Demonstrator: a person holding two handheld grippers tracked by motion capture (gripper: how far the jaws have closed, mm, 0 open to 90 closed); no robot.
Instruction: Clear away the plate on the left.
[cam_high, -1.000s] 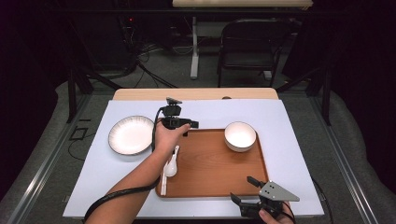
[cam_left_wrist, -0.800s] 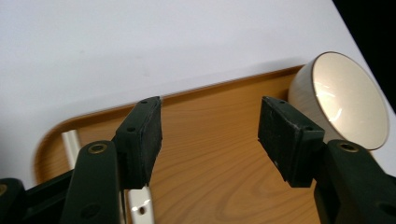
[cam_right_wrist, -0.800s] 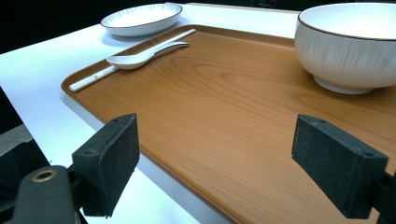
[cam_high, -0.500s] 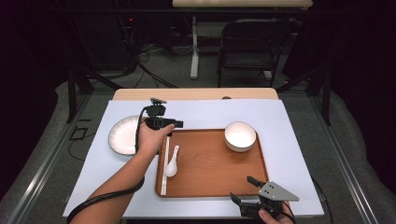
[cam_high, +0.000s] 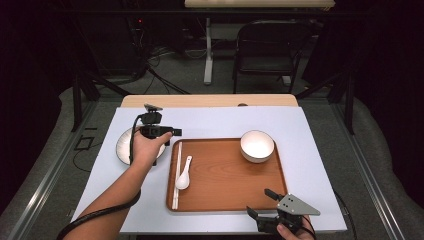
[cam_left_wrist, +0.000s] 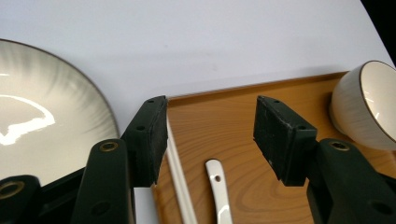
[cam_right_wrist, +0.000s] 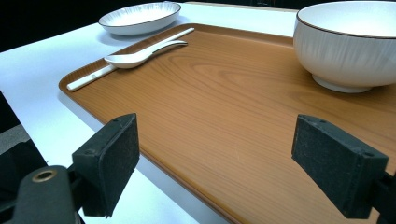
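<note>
While no writing is legible anywhere, the left tongs, empty and just closing a little, hover at the tray's edge beside the plate; the right tongs gape empty over the tray's near rim.
</note>
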